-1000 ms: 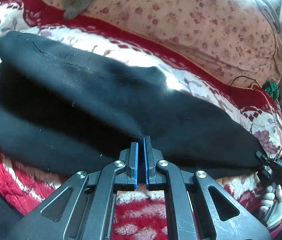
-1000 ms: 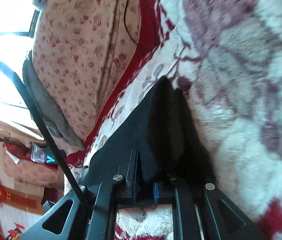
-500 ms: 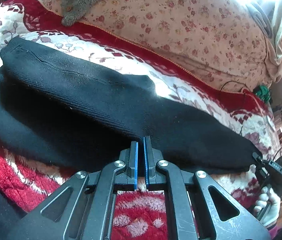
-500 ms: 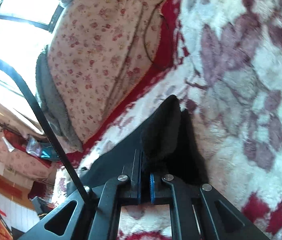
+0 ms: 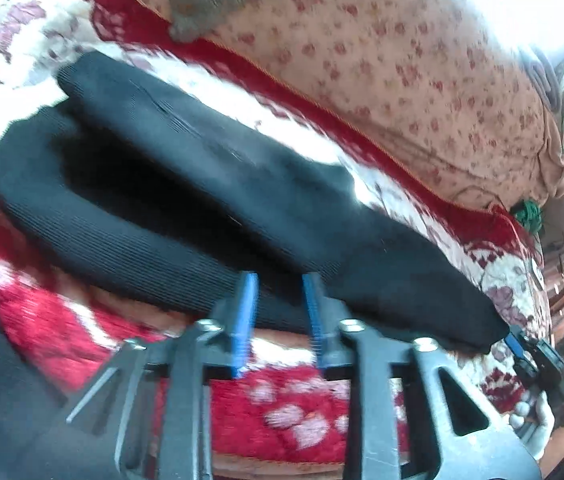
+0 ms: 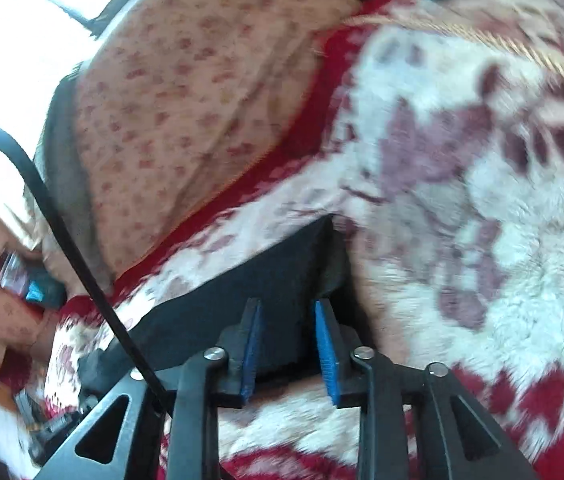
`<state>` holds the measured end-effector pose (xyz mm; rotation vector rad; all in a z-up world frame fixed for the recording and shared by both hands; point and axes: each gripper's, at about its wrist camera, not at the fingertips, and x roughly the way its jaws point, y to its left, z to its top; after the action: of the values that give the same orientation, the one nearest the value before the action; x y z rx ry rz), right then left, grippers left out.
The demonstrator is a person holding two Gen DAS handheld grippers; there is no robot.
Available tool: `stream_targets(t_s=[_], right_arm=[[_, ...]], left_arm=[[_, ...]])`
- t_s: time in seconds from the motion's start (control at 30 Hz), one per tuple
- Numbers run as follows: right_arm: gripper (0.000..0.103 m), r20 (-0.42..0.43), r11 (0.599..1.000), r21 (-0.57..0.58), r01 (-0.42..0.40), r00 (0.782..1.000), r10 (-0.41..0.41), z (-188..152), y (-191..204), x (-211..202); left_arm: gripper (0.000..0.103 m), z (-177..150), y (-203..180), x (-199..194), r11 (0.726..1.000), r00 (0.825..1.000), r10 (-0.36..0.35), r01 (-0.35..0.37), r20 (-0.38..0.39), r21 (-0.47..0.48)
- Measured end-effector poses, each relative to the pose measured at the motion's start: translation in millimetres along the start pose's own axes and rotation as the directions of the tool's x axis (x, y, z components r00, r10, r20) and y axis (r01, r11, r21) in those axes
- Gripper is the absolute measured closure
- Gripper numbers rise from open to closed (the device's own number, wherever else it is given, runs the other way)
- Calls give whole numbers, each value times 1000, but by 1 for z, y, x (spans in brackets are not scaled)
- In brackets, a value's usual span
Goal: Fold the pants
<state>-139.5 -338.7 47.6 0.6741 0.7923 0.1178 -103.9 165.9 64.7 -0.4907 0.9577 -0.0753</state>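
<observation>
The black pants (image 5: 210, 200) lie lengthwise left to right just beyond the left hand-held gripper (image 5: 278, 280) and right hand-held gripper (image 6: 286, 308), both open.

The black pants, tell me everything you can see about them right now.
The black pants look like a fine ribbed knit, plain and dark. They lie lengthwise across a red and white floral blanket, folded so one long layer rests on another, its near edge bulging. The left gripper is open at the near edge; the right gripper is open at the narrow end. Neither pinches the cloth. Blur hides finer detail.
</observation>
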Motion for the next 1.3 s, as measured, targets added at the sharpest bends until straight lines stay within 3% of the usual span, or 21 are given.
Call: stream_targets(t_s=[0.07, 0.17, 0.33, 0.4, 0.57, 0.67, 0.77, 0.83, 0.93, 1.03, 1.17, 1.23, 1.3], right_arm=[[74, -33, 992, -90, -90, 996, 88, -6, 29, 3], [64, -112, 956, -212, -202, 977, 181, -21, 77, 20], [64, -268, 864, -313, -395, 909, 319, -58, 160, 80], [64, -326, 824, -359, -439, 886, 330, -75, 192, 102], [64, -417, 678, -543, -496, 860, 295, -116, 273, 143], [64, -439, 593, -631, -501, 860, 259, -139, 306, 164], [64, -435, 503, -725, -470, 879, 195, -162, 327, 188], [64, -403, 457, -788, -413, 907, 124, -174, 335, 206], [64, -373, 435, -819, -375, 923, 93, -177, 335, 217], [64, -364, 452, -814, -365, 927, 93, -166, 336, 220], [64, -391, 497, -780, -381, 916, 89, -152, 339, 233], [64, -396, 499, -775, -387, 913, 93, -151, 338, 232], [64, -395, 493, -779, -388, 914, 95, -152, 337, 234]], left_arm=[[62, 9, 18, -13, 999, 999, 24, -23, 39, -33], [62, 25, 45, -19, 993, 995, 76, -70, 65, -93], [62, 43, 81, -14, 978, 995, 94, -87, 29, -192], [62, 49, 88, -10, 973, 995, 101, -93, 28, -210], [62, 62, 104, -10, 973, 994, 95, -83, 46, -216], [59, 74, 112, -6, 973, 995, 92, -81, 44, -217], [54, 86, 119, 4, 976, 998, 58, -52, 19, -210], [54, 92, 120, 9, 980, 999, 50, -48, 6, -194], [54, 100, 119, 12, 984, 1000, 26, -27, -9, -178], [52, 108, 120, 9, 986, 1000, -7, 6, -7, -165], [51, 124, 127, 2, 984, 1000, 1, 4, 29, -178], [42, 130, 129, 1, 985, 999, 10, -4, 38, -173], [41, 134, 134, 8, 982, 998, 53, -49, 15, -183]])
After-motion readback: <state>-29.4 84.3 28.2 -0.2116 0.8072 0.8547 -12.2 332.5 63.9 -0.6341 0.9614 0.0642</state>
